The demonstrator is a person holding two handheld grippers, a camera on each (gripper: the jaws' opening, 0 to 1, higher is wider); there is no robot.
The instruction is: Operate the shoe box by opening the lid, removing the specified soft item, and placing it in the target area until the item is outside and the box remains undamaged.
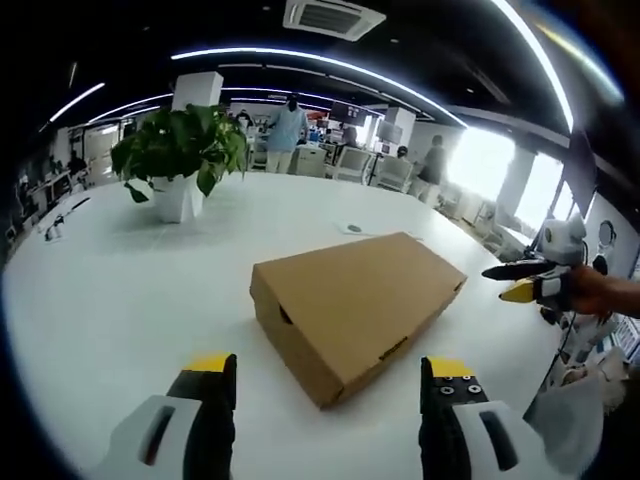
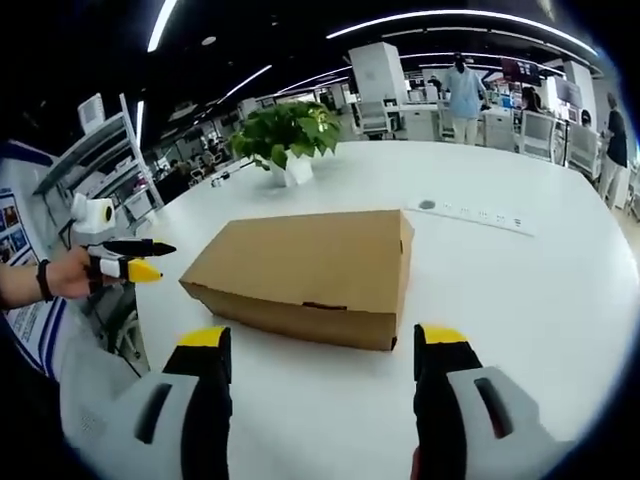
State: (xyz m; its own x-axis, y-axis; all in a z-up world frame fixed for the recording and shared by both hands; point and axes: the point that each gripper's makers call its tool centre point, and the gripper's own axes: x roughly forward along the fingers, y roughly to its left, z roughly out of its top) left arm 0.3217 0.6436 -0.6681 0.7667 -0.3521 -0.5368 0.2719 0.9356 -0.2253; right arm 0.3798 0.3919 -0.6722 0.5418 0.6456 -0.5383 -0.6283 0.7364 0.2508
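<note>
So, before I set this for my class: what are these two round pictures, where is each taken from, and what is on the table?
No robot here: a person holds a pair of tongs in each hand, and a fisheye camera rides on each.

The left gripper view looks along the left tongs, whose yellow-tipped jaws stand apart, holding nothing. The right tongs enter from the right side.

The right gripper view looks along the right tongs, also open and empty, with the left tongs coming in from the left side.

On the round white table lies a closed brown cardboard shoe box, with a leafy green plant in a white pot beyond it.
</note>
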